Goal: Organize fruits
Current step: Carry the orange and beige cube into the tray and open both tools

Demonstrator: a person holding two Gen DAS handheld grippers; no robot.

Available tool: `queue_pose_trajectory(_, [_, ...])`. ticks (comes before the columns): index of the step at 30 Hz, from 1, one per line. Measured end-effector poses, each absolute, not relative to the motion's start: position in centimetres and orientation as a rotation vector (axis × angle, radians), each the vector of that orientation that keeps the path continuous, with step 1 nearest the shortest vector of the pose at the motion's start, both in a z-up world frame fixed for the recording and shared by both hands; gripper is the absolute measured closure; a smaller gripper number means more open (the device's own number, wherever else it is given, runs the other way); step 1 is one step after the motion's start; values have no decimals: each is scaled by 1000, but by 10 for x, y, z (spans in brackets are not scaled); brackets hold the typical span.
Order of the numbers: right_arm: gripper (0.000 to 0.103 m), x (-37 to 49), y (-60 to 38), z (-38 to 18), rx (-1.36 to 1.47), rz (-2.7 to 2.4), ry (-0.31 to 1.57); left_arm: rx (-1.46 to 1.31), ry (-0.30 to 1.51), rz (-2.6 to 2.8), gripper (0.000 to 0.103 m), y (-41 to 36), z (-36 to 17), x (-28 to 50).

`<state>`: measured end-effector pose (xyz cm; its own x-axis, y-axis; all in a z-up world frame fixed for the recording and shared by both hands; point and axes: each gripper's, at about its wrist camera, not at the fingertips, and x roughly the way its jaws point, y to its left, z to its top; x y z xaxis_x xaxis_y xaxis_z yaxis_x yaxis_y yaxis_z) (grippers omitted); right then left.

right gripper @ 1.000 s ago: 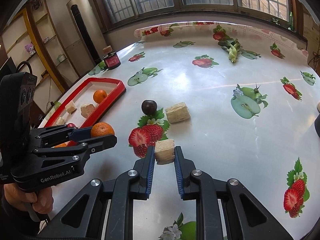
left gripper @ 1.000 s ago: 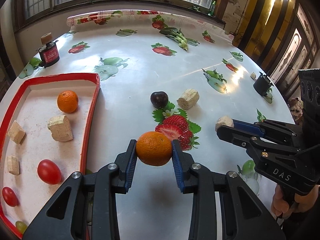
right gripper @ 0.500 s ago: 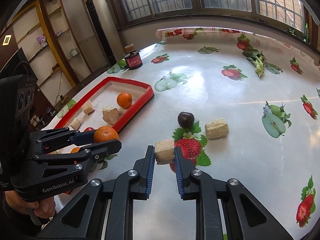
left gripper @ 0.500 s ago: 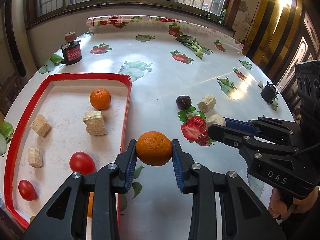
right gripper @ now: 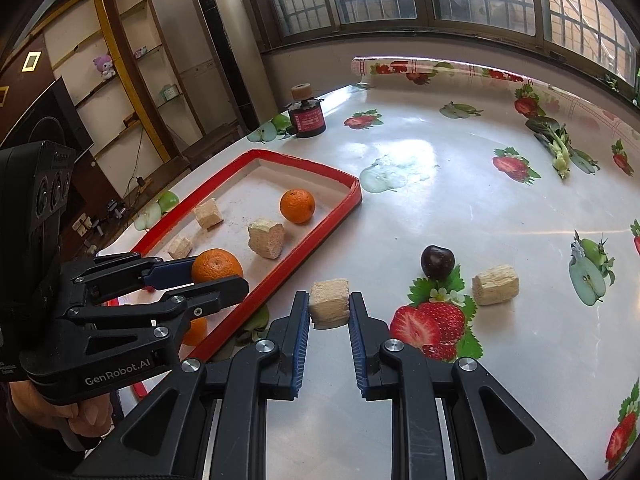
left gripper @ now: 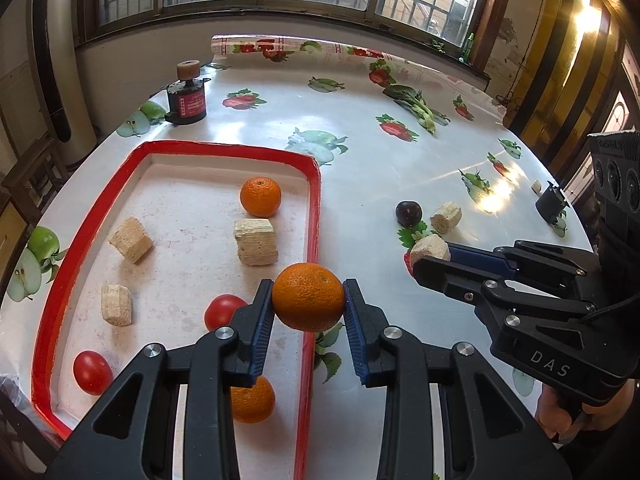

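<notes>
Left wrist view: the left tongs (left gripper: 309, 312) are closed on an orange (left gripper: 308, 297), held by its widest girth above the right rim of the red tray (left gripper: 312, 216). It looks firm, fairly light, with pebbled peel that should grip well; hard squeezing could bruise it. The right tongs (left gripper: 430, 258) read "DAS" on the body.

Right wrist view: the right tongs (right gripper: 329, 322) clamp a pale cube (right gripper: 329, 302), porous-looking and probably light and crumbly, above the tabletop (right gripper: 460, 208) just off the tray's right rim. The left tongs' body reads "GenRobot.AI". The dark jar's (right gripper: 307, 118) red label is unreadable.
</notes>
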<state>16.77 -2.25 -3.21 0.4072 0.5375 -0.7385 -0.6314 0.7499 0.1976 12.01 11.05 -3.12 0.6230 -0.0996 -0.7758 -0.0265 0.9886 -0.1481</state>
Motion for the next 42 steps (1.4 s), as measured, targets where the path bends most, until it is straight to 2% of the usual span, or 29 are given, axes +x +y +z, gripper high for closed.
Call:
queue_pose_trajectory(20, [84, 176, 12, -32, -129, 778, 886, -175, 885, 7, 72, 147, -26, 119])
queue_pose_trajectory(42, [84, 230, 78, -37, -144, 802, 910, -189, 900, 115, 72, 214, -26, 169])
